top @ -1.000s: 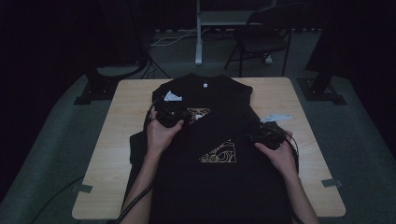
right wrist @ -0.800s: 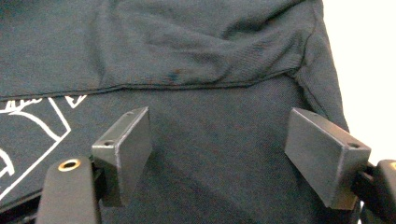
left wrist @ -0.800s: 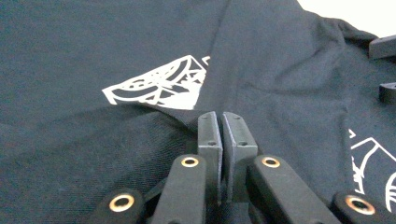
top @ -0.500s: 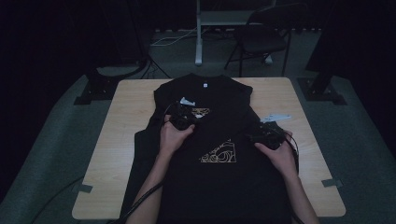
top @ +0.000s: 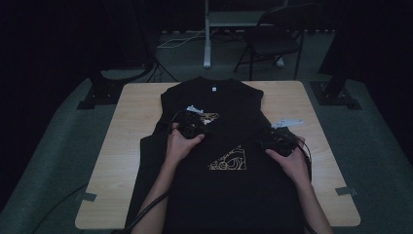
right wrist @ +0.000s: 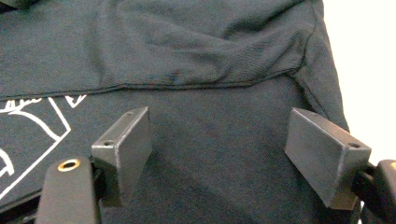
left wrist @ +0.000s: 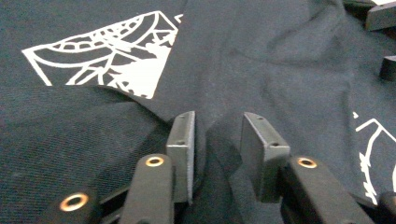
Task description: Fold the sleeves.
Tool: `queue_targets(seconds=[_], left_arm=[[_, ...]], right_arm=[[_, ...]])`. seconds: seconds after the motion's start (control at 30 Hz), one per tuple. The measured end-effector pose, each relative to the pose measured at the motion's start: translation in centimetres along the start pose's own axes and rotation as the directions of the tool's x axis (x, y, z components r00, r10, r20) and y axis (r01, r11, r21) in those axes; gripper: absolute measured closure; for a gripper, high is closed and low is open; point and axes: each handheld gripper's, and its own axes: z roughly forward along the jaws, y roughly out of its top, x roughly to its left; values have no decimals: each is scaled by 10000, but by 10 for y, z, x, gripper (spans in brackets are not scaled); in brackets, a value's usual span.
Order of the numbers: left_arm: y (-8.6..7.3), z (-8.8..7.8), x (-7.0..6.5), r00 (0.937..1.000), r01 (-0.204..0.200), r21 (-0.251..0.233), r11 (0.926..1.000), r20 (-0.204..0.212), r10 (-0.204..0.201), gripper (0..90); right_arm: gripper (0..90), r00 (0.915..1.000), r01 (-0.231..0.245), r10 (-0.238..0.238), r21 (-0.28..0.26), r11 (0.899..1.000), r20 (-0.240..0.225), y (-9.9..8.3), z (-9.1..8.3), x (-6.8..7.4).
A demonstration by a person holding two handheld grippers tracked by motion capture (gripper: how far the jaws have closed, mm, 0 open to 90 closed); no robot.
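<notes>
A light wooden table (top: 131, 146) with rounded corners stands on a grey-green floor (top: 44, 170). A black T-shirt (top: 219, 195) with a pale printed design lies flat on it, collar toward the far edge, its lower part reaching the near edge. Bare wood shows along the left and right edges. Tape strips mark both near corners.

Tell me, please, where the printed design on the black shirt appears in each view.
High view: printed design at centre, between both hands.
Left gripper view: top left, beyond a fold, and at the right edge.
Right gripper view: lower left corner.
Shared landmark: the black shirt.
</notes>
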Motion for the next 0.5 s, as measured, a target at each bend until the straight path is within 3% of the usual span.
queue_targets(seconds=[0.13,0.37,0.5], left_arm=[[-2,0,0,9987,142,-174,9997,485,-133,518],[-3,3,-6,9969,-46,-248,9997,786,66,335],[-4,2,-6,9970,54,-302,9995,779,-30,311]], right_arm=[[227,10000,-8,8,-11,10000,-3,0,0,0],[225,10000,-2,2,-11,10000,-8,0,0,0],[225,10000,-10,10,-11,10000,-27,0,0,0]])
